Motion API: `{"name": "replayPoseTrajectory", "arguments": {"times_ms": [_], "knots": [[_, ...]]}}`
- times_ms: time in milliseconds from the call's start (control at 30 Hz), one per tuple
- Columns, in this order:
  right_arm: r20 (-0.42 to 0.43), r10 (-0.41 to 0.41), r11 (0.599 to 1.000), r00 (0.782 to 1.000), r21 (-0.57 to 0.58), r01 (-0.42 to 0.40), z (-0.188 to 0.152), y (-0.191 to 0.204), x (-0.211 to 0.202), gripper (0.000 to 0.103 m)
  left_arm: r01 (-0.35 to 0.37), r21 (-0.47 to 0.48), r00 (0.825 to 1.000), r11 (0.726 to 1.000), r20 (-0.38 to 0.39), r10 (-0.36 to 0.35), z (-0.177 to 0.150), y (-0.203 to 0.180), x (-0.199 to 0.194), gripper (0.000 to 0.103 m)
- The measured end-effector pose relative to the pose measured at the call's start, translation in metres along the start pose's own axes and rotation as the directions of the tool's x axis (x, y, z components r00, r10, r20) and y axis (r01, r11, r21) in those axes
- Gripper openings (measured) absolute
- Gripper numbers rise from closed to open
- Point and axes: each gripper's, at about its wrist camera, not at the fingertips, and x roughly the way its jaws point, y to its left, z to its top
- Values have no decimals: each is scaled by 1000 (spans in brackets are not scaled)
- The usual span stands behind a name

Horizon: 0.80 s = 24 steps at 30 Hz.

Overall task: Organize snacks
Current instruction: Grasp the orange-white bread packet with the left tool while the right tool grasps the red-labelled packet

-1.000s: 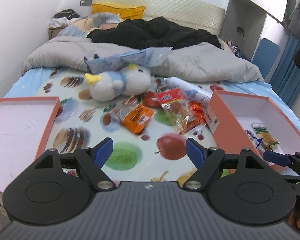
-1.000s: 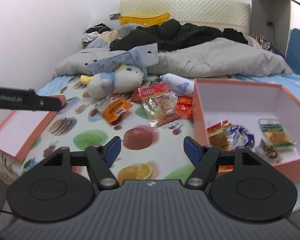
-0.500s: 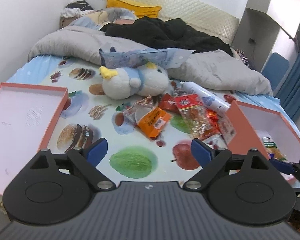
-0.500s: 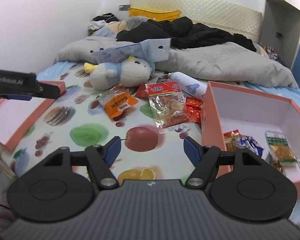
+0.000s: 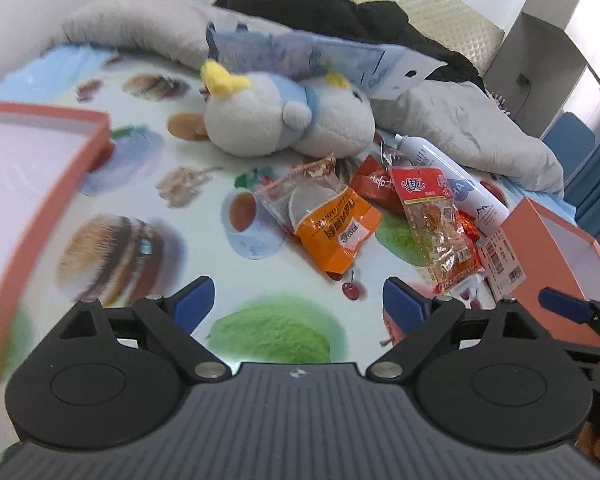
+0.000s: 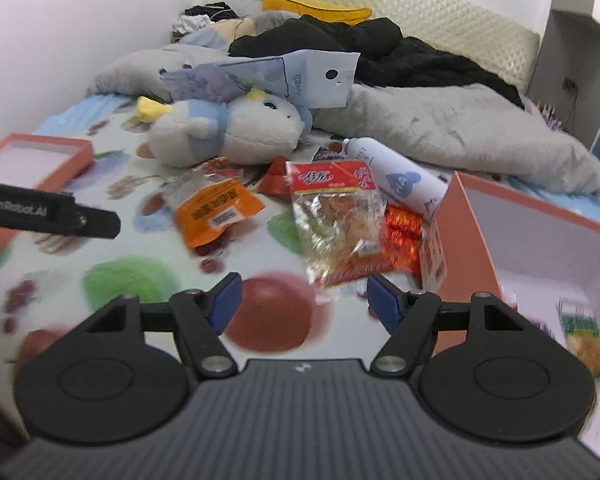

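Note:
Snack packets lie in a heap mid-bed: an orange packet (image 5: pixel 338 229) (image 6: pixel 215 212), a clear packet with a red top (image 5: pixel 436 216) (image 6: pixel 337 216), a red packet (image 5: pixel 374 185) and shiny red wrappers (image 6: pixel 402 232). An orange box (image 5: pixel 560 256) (image 6: pixel 540 248) stands at the right with a green-topped snack (image 6: pixel 582 332) inside. My left gripper (image 5: pixel 296 300) is open and empty, short of the orange packet. My right gripper (image 6: pixel 302 300) is open and empty, just short of the clear packet.
The orange box lid (image 5: pixel 28 184) (image 6: pixel 36 156) lies at the left. A plush toy (image 5: pixel 284 120) (image 6: pixel 228 132), a white spray bottle (image 5: pixel 456 184) (image 6: pixel 396 176), a paper bag (image 6: pixel 300 76) and grey bedding (image 5: pixel 460 120) lie behind the snacks.
Both grippers have moved forward and lower toward the snack heap, which now looks larger and closer. Both stay open and empty.

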Motion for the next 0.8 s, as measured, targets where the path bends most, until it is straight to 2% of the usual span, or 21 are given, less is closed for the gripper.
{"name": "replayPoseTrajectory", "arguments": {"times_ms": [100, 233, 267, 333, 467, 567, 800], "knots": [[-32, 5, 1000, 999, -2, -6, 3, -3, 26, 71, 46, -44, 999, 998, -3, -46, 7, 7, 27, 94], [-36, 35, 999, 999, 1, -35, 12, -6, 54, 72, 62, -85, 998, 994, -11, -63, 21, 11, 59, 94], [-45, 29, 1000, 999, 8, -29, 15, -8, 62, 80, 63, -85, 998, 994, -10, -64, 24, 11, 66, 94], [-51, 27, 1000, 998, 10, -27, 19, -9, 74, 84, 70, -80, 997, 994, -19, -72, 31, 10, 81, 94], [-65, -10, 1000, 998, -1, 10, 27, -12, 102, 84, 56, -72, 998, 996, -39, -58, 40, 8, 105, 96], [-61, -78, 997, 995, -24, 76, 29, -11, 117, 84, 50, -79, 998, 996, -36, -53, 45, 6, 117, 96], [-111, -91, 996, 990, -31, 88, 31, -21, 145, 84, 47, -82, 999, 996, -11, -48, 56, 2, 137, 96]]}}
